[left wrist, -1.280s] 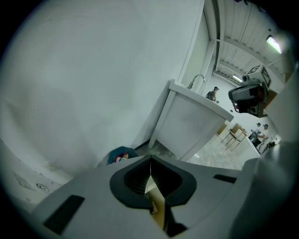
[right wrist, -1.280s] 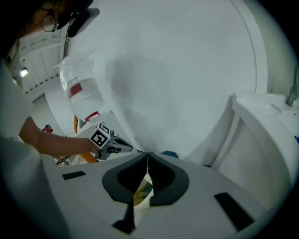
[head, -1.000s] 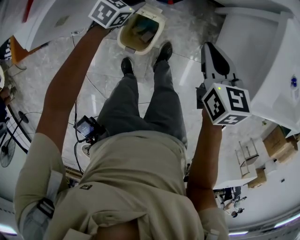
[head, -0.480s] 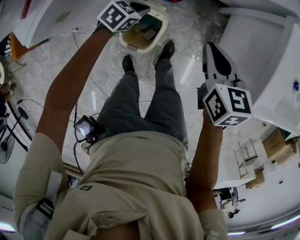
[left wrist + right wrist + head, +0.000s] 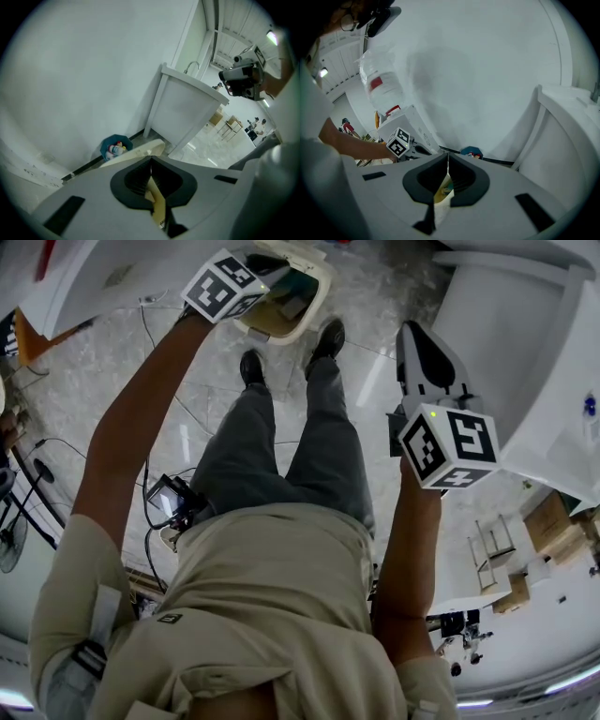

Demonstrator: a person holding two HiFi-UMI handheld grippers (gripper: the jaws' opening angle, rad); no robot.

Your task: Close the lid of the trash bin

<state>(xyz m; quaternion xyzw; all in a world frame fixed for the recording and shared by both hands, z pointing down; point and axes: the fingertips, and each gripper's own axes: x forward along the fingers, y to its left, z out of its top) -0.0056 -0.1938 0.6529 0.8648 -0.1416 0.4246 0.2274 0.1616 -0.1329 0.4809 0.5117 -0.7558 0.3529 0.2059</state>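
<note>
The cream trash bin (image 5: 315,298) stands on the floor just past the person's shoes, its mouth open with rubbish inside. Its lid (image 5: 306,251) stands up at the far rim. My left gripper (image 5: 272,266) is shut and sits over the bin's left side, its marker cube hiding part of the rim. In the left gripper view the shut jaws (image 5: 151,160) point just over a cream lid edge (image 5: 136,152). My right gripper (image 5: 411,328) is shut, holds nothing, and hangs to the right of the legs, well away from the bin. A piece of the bin (image 5: 439,193) shows below its jaws (image 5: 448,155).
A white table (image 5: 525,334) stands close on the right and a white unit (image 5: 94,277) at the upper left. Cables trail on the marble floor (image 5: 187,418). A small blue bin (image 5: 115,147) with bottles sits by the wall. The person's shoes (image 5: 328,338) are beside the trash bin.
My left gripper has shifted down and slightly back over the bin's left rim, and now covers more of the opening. The right gripper has barely moved.
</note>
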